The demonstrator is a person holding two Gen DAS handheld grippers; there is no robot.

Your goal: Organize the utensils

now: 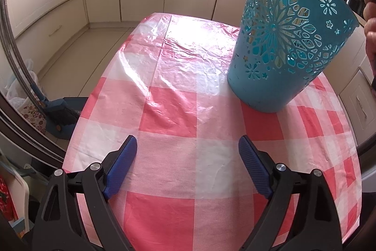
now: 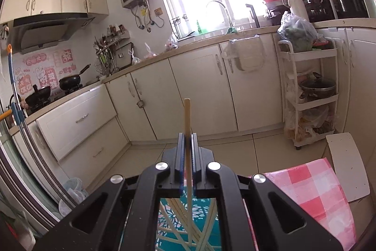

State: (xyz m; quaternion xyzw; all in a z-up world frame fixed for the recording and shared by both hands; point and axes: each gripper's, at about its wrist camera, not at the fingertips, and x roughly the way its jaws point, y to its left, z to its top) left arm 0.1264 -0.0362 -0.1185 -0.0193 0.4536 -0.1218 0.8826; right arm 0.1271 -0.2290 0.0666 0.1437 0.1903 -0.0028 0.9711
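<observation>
A teal perforated plastic basket (image 1: pixel 289 44) stands upright on the pink checked tablecloth (image 1: pixel 169 109), at the right in the left wrist view. My left gripper (image 1: pixel 188 145) is open and empty, low over the cloth, short of the basket. My right gripper (image 2: pixel 187 137) is shut on a wooden chopstick (image 2: pixel 187 114) that sticks up past the fingertips. Below the right gripper, several more chopsticks (image 2: pixel 174 222) lie inside the teal basket (image 2: pixel 199 215), seen from above.
Cream kitchen cabinets (image 2: pixel 199 86) run along the far walls. A white trolley (image 2: pixel 310 95) with a pot stands at the right. A broom (image 1: pixel 58 114) leans left of the table. A hand (image 1: pixel 370 22) shows at the right edge.
</observation>
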